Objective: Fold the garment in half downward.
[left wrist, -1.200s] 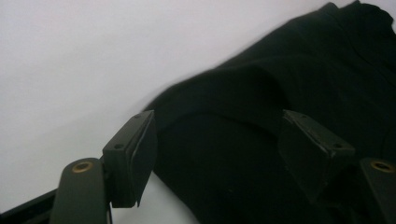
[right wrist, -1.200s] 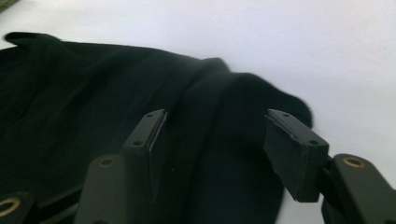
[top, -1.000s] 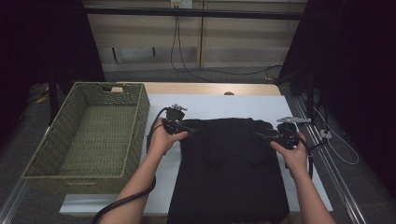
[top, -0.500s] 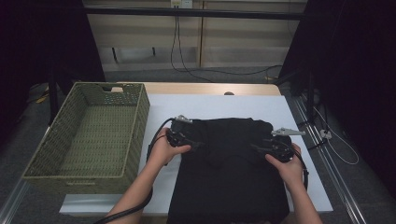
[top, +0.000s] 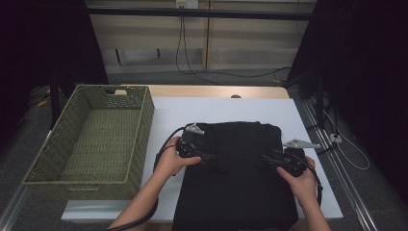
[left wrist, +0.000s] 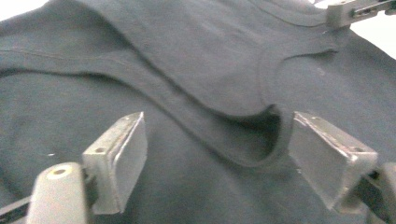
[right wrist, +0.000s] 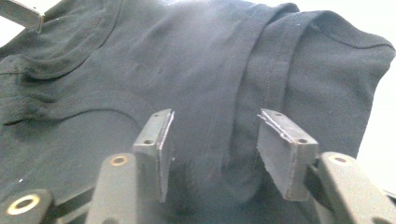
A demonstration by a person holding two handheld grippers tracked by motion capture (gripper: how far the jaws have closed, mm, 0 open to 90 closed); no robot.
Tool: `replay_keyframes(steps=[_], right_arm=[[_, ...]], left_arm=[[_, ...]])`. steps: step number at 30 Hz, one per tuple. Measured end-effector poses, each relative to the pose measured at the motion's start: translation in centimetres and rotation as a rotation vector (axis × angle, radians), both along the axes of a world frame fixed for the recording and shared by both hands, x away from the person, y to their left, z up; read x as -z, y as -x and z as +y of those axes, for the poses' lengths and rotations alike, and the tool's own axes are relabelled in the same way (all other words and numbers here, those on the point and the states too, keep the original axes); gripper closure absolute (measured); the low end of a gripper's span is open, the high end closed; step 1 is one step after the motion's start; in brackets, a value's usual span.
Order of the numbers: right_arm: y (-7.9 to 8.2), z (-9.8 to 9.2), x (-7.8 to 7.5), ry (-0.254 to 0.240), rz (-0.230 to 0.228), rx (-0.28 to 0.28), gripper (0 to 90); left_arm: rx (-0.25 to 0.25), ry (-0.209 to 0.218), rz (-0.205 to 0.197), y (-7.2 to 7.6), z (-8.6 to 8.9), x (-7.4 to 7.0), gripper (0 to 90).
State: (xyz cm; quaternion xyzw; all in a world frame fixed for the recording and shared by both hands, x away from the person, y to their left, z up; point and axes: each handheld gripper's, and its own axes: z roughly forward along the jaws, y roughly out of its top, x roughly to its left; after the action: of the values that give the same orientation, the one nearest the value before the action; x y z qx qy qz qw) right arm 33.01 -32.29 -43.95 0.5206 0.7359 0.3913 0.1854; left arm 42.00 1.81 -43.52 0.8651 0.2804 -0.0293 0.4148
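Note:
A black T-shirt (top: 235, 192) lies flat on the white table top (top: 216, 110), its lower part hanging over the near edge. My left gripper (top: 208, 156) rests over the shirt's left shoulder. Its jaws are wide apart and have just been closing a little. A curved folded hem of the shirt (left wrist: 163, 46) lies between them with neither pad pressing on it, so the left gripper (left wrist: 217, 123) is open. My right gripper (top: 267, 158) is over the right shoulder. Its jaws have just been closing around a raised fold of the shirt (right wrist: 187, 56) with gaps at both pads, so the right gripper (right wrist: 215, 116) is open.
A green woven basket (top: 144, 110) stands on the table's left side. White table shows beyond the shirt and to its right. Cables (top: 161, 154) trail from the grippers. Dark stands (top: 320, 96) and curtains flank the table.
Both hands have moved nearer to the person and slightly inward over the shirt's shoulders. The right jaws stand narrower than before.

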Motion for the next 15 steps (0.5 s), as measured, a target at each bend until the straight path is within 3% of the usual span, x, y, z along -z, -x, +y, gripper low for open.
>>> replay_keyframes(steps=[4,11,12,15], right_arm=[[0.6,-0.2,0.1,-0.008,0.013,0.002,54.3],[1.1,-0.5,0.9,0.031,0.035,-0.006,61.7],[1.1,-0.7,1.2,0.02,0.046,0.005,67.8],[1.1,-0.8,1.4,0.025,0.059,0.008,71.9]], left_arm=[[0.028,0.005,-0.005,0.6,-0.4,-0.1,25.8],[0.05,0.001,-0.012,1.1,-0.7,-0.4,33.4],[0.064,-0.008,-0.016,1.3,-1.0,-0.3,35.0],[0.08,-0.034,-0.022,1.5,-1.5,0.2,40.3]])
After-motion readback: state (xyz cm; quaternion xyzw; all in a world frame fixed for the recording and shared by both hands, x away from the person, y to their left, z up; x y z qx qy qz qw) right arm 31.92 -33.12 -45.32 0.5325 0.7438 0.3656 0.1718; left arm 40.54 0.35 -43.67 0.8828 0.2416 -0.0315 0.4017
